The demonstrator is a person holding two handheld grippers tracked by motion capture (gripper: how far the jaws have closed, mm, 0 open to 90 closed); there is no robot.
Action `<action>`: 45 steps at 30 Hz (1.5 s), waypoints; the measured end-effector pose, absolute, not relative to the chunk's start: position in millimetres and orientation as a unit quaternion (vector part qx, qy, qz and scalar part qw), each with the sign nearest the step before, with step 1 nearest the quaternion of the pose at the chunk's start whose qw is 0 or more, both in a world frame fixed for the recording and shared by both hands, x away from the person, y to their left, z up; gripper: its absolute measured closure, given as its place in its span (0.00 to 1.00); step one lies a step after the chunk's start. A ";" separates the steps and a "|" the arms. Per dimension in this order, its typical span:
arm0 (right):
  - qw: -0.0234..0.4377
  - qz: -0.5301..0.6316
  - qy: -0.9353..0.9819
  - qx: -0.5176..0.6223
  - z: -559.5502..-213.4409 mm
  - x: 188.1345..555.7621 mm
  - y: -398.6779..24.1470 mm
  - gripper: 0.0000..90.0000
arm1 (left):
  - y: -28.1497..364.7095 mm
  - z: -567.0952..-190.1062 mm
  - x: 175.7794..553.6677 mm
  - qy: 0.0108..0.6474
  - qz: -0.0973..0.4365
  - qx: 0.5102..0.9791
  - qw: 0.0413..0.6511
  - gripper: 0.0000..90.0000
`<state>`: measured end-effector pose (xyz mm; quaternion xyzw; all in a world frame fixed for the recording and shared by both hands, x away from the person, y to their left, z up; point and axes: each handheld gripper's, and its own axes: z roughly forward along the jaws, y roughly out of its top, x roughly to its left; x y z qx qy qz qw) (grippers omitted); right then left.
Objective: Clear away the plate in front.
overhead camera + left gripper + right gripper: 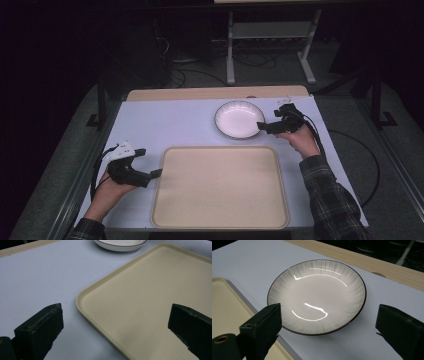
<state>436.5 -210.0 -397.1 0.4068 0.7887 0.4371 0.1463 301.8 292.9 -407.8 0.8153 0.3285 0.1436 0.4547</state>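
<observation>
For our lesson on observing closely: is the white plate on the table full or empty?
Empty. The plate shows only its glossy bare inside with light reflections, and nothing lies in it. It sits upright on the table beyond the tray.

Plate (pixel 239 119) behind tray (pixel 220 187), on table (pixel 165 120).

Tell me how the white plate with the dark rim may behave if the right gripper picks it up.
The glossy white plate with the dark rim shows sharp highlights, so it probably slips between fingers. It looks ceramic: likely stiff and breakable. Being shallow, it should not roll.
</observation>
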 end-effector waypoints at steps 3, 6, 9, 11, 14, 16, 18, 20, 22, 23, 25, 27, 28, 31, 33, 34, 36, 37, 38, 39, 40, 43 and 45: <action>0.144 0.435 0.789 0.410 -399.2 442.6 -210.3 0.07 | 292.6 -407.9 301.7 0.328 0.143 0.816 0.455 0.00; 0.143 0.434 0.788 0.413 -400.5 446.1 -210.8 0.07 | 292.5 -407.9 301.6 0.328 0.143 0.816 0.455 0.00; 0.133 0.433 0.788 0.417 -403.0 453.8 -210.3 0.07 | 292.6 -408.2 301.8 0.327 0.142 0.816 0.455 0.00; 0.129 0.430 0.791 0.415 -404.3 459.0 -208.8 0.07 | 292.7 -408.5 301.9 0.328 0.141 0.816 0.455 0.00; 0.125 0.426 0.793 0.416 -406.3 465.1 -207.7 0.07 | 293.0 -408.5 302.0 0.328 0.141 0.816 0.455 0.00; 0.124 0.425 0.794 0.417 -406.8 466.7 -207.5 0.07 | 293.0 -408.6 302.0 0.327 0.140 0.816 0.456 0.00; 0.117 0.424 0.793 0.420 -408.6 472.3 -207.1 0.07 | 292.9 -408.8 302.0 0.328 0.140 0.816 0.456 0.00; 0.115 0.423 0.794 0.421 -409.8 474.4 -207.2 0.07 | 292.9 -408.8 302.0 0.327 0.140 0.816 0.456 0.00; 0.105 0.411 0.797 0.430 -414.4 480.9 -207.1 0.08 | 292.8 -409.0 302.0 0.327 0.139 0.816 0.456 0.00; 0.103 0.408 0.799 0.430 -416.1 483.2 -207.3 0.08 | 292.8 -409.0 302.0 0.327 0.139 0.816 0.456 0.00; 0.095 0.404 0.800 0.434 -419.1 486.8 -207.2 0.08 | 292.7 -408.9 302.0 0.327 0.140 0.816 0.456 0.00; 0.089 0.398 0.800 0.440 -422.8 490.7 -206.3 0.08 | 292.6 -408.9 301.8 0.326 0.140 0.816 0.456 0.00; 0.086 0.398 0.800 0.441 -424.5 492.1 -205.8 0.10 | 292.4 -408.8 301.8 0.325 0.139 0.817 0.456 0.00; 0.085 0.393 0.801 0.443 -428.2 494.5 -204.7 0.14 | 292.3 -409.2 301.8 0.325 0.139 0.817 0.456 0.00; 0.077 0.391 0.800 0.448 -433.6 497.2 -204.9 0.15 | 292.4 -409.4 301.9 0.324 0.138 0.817 0.456 0.00; 0.075 0.387 0.800 0.452 -435.4 497.7 -204.9 0.16 | 292.3 -409.4 301.7 0.325 0.138 0.817 0.456 0.00; 0.071 0.385 0.799 0.456 -438.5 498.8 -205.3 0.17 | 292.4 -409.3 301.8 0.325 0.138 0.817 0.456 0.00; 0.071 0.385 0.799 0.456 -438.5 498.8 -205.3 0.17 | 292.4 -409.4 301.7 0.325 0.138 0.817 0.457 0.00; 0.071 0.384 0.800 0.456 -439.5 499.2 -205.6 0.18 | 292.5 -409.3 301.7 0.325 0.138 0.817 0.457 0.00; 0.070 0.383 0.800 0.456 -440.7 499.6 -205.6 0.21 | 292.6 -409.3 301.7 0.325 0.138 0.817 0.457 0.00; 0.067 0.383 0.800 0.456 -441.1 499.5 -205.4 0.22 | 292.7 -409.3 301.7 0.325 0.138 0.817 0.457 0.00; 0.059 0.383 0.801 0.456 -443.8 499.7 -204.9 0.28 | 292.6 -409.3 301.7 0.325 0.138 0.817 0.457 0.00; 0.058 0.381 0.801 0.459 -444.8 499.8 -204.5 0.29 | 292.5 -409.1 301.6 0.325 0.138 0.817 0.457 0.00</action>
